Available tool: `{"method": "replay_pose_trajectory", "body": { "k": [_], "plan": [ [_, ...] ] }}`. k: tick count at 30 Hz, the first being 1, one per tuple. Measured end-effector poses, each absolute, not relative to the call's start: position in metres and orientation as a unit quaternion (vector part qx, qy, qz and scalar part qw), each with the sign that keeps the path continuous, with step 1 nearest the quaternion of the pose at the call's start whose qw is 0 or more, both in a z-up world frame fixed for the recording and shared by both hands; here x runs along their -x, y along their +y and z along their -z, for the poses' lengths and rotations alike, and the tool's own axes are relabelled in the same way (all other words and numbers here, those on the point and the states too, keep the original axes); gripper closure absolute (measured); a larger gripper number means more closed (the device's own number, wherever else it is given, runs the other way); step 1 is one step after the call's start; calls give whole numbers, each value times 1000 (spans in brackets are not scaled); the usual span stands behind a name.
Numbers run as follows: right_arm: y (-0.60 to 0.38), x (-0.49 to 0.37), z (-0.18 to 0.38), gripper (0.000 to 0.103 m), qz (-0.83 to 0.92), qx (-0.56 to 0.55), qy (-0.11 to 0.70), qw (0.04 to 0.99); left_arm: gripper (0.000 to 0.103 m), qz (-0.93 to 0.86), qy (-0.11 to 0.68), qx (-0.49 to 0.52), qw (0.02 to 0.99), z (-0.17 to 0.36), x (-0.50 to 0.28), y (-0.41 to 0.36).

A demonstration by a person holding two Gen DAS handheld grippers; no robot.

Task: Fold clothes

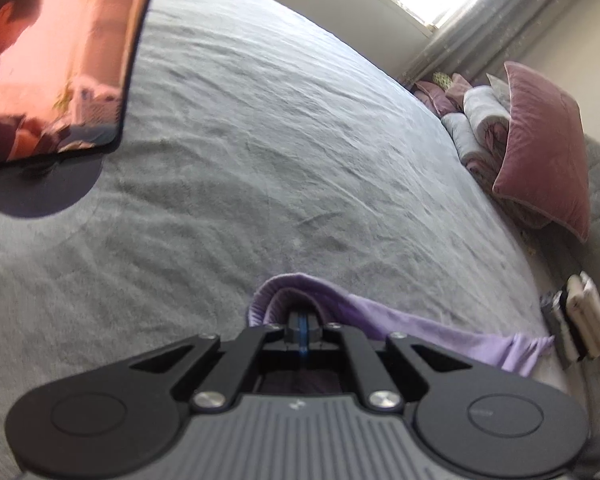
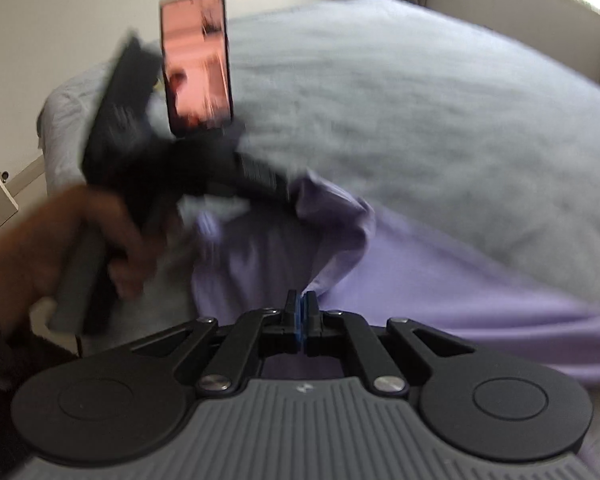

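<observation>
**A:** Status of both tools?

**B:** Left gripper (image 1: 302,322): jaws together, clamped on a fold of the lilac garment (image 2: 440,280). Right gripper (image 2: 300,304): jaws together, pinching another edge of it. The garment lies on the grey bedspread (image 1: 260,140), at 6 o'clock in both views.

**A:** Failure risks?

**B:** Probable: thin cloth slips from the pinch under tension; uneven pulling skews the fold; the grippers sit close and may collide.

**A:** Legible markings?

**B:** None. A label on the left tool is too blurred to read.

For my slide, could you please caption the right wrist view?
Right gripper shut on lilac garment over grey bed; left gripper pinches its far edge.
</observation>
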State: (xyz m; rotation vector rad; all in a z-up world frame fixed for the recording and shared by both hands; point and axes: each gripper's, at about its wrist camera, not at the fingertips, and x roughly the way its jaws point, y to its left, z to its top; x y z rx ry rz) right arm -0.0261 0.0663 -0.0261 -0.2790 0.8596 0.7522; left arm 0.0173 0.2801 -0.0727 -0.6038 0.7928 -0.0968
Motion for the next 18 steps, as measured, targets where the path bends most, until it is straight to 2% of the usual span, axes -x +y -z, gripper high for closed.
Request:
{"method": "replay_pose_trajectory", "body": {
  "k": [4,6,7,9,10,11,12,18],
  "plan": [
    [65,29,50,101,-352,129,409,832,100,48,380,312,870,74,-15,285],
    [64,30,46,97,-358,135,404,831,100,48,380,315,868,74,-14,285],
    [65,30,42,89,-360,136,402,831,100,49,381,315,868,73,-13,285],
    [65,31,34,85,-363,145,392,833,101,49,383,315,867,71,-10,285],
    [65,32,29,73,-364,153,381,836,101,48,384,318,865,70,-8,286],
    [65,34,26,57,-366,161,365,841,101,48,385,320,864,68,-5,287],
    [65,37,22,54,-367,170,349,845,100,48,385,320,864,66,-2,288],
    [77,46,14,54,-389,237,270,848,100,48,369,297,879,50,27,294]
  ]
}}
